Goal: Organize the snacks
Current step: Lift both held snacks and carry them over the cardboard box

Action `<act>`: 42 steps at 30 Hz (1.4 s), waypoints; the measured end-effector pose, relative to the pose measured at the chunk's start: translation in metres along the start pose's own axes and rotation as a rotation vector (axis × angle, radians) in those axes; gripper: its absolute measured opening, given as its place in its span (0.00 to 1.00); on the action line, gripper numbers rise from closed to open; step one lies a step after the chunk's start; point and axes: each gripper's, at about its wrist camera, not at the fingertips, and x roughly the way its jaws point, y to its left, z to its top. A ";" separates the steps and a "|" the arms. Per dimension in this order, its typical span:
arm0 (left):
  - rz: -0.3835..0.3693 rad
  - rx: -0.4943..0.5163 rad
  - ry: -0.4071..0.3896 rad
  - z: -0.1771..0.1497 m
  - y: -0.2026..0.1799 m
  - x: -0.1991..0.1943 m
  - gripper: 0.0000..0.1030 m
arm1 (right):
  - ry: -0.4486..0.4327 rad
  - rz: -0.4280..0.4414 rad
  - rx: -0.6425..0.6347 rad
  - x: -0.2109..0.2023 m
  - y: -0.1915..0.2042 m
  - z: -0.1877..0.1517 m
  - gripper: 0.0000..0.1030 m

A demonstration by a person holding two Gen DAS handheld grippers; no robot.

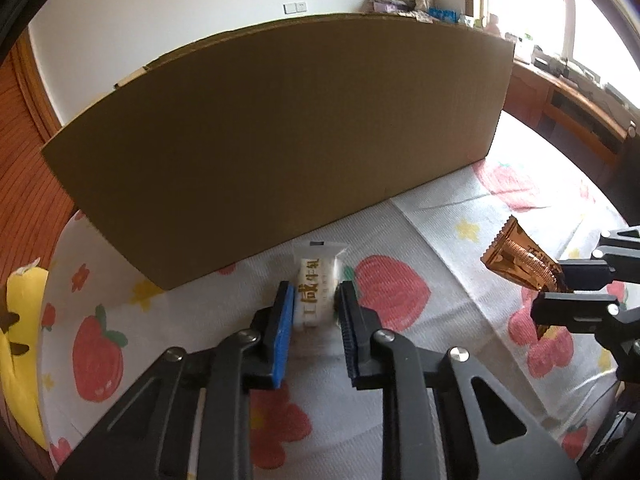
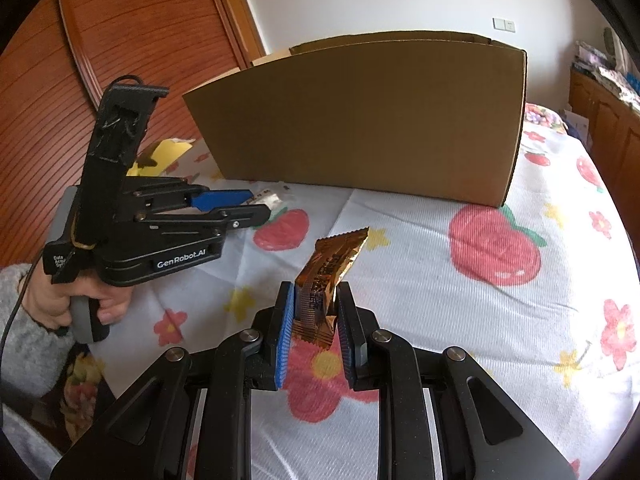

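Left gripper (image 1: 314, 310): fingers clamped on white nougat candy (image 1: 318, 280), low over strawberry-print bedsheet (image 1: 440, 216), near cardboard box (image 1: 280, 140). Right gripper (image 2: 314, 322): fingers clamped on gold snack bar (image 2: 326, 276), raised above bedsheet, tilted toward box.

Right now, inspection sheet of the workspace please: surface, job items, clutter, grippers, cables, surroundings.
Surface: strawberry-print cloth, covering a soft top.
Job's things: white wrapped snack; brown foil snack bar; open cardboard box standing on the cloth behind both.
Clutter: yellow plush toy at the cloth's left edge.
Grippers: left gripper shut on the white wrapped snack; right gripper shut on the brown foil snack bar, held off the cloth.
Cables: black cable by the left hand.
Surroundings: wooden door, white wall, wall switch, window, cluttered wooden cabinet.
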 end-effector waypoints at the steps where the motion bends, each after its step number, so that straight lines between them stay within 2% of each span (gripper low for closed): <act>1: -0.005 -0.013 -0.005 -0.002 0.001 -0.003 0.19 | 0.000 0.000 0.001 -0.001 -0.001 0.000 0.18; 8: -0.011 -0.087 -0.062 -0.011 0.015 -0.027 0.19 | -0.003 -0.014 -0.004 -0.003 0.000 -0.001 0.18; 15: -0.009 -0.097 -0.144 -0.004 0.018 -0.059 0.20 | -0.022 -0.019 -0.003 -0.012 0.002 0.004 0.18; 23: 0.009 -0.107 -0.234 0.016 0.026 -0.087 0.20 | -0.129 -0.040 -0.053 -0.055 0.009 0.038 0.18; 25: 0.012 -0.107 -0.246 0.031 0.019 -0.085 0.20 | -0.150 -0.042 -0.068 -0.063 0.011 0.047 0.18; 33: 0.037 -0.095 -0.315 0.060 0.031 -0.105 0.20 | -0.237 -0.052 -0.138 -0.094 0.020 0.090 0.18; 37: 0.040 -0.107 -0.327 0.071 0.038 -0.110 0.20 | -0.259 -0.051 -0.142 -0.099 0.019 0.106 0.18; 42: 0.032 -0.098 -0.305 0.086 0.041 -0.105 0.20 | -0.248 -0.062 -0.157 -0.101 0.018 0.120 0.18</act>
